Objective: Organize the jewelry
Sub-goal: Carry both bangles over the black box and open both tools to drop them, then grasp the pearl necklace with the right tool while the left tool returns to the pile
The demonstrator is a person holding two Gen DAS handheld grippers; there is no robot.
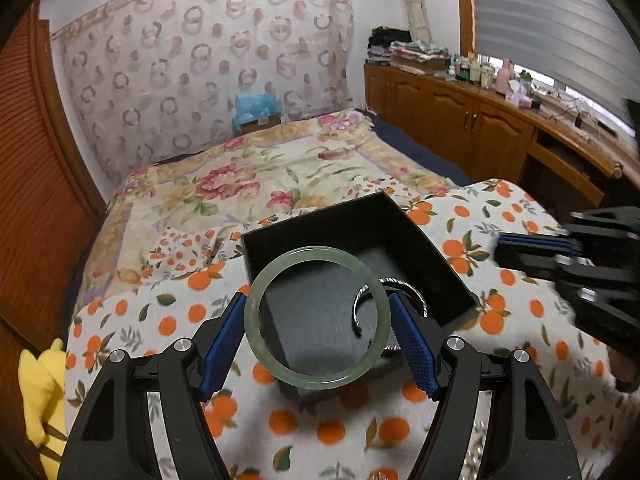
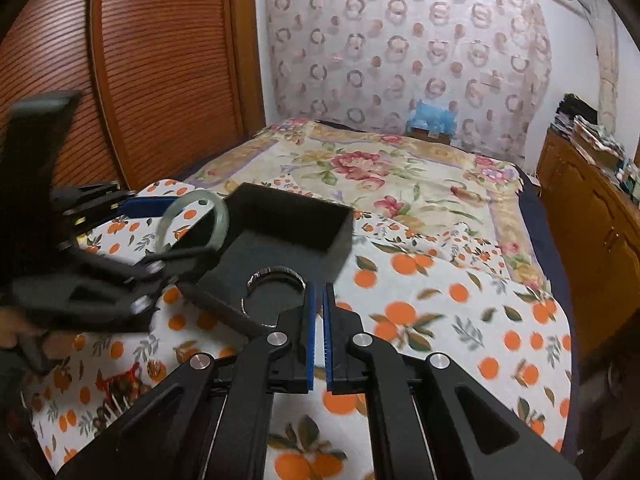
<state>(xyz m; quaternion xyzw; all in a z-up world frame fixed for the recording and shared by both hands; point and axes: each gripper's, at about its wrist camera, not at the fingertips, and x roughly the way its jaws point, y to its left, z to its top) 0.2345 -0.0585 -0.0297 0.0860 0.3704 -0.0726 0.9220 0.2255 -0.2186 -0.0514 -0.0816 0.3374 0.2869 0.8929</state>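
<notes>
- The left gripper (image 1: 318,320) has its jaws spread wide and pressed against both sides of a pale green bangle (image 1: 317,318); the ring stands nearly upright between the blue pads (image 1: 222,350), held up off the cloth.
- That bangle hangs at the near left edge of the black box (image 1: 400,232), partly over its grey floor.
- The right gripper (image 2: 319,300) has its jaws drawn together with only a thin slit between the pads; whether they pinch anything I cannot tell.
- A twisted silver bracelet (image 2: 272,280) lies on the floor of the box, at its near side, just off the right gripper's fingertips; touching or not I cannot tell.
- The box sits open on a white blanket printed with oranges (image 2: 440,320).
- Beyond the box lies a floral bedspread (image 1: 256,176), with a wooden cabinet (image 1: 460,120) well off to the box's right.
</notes>
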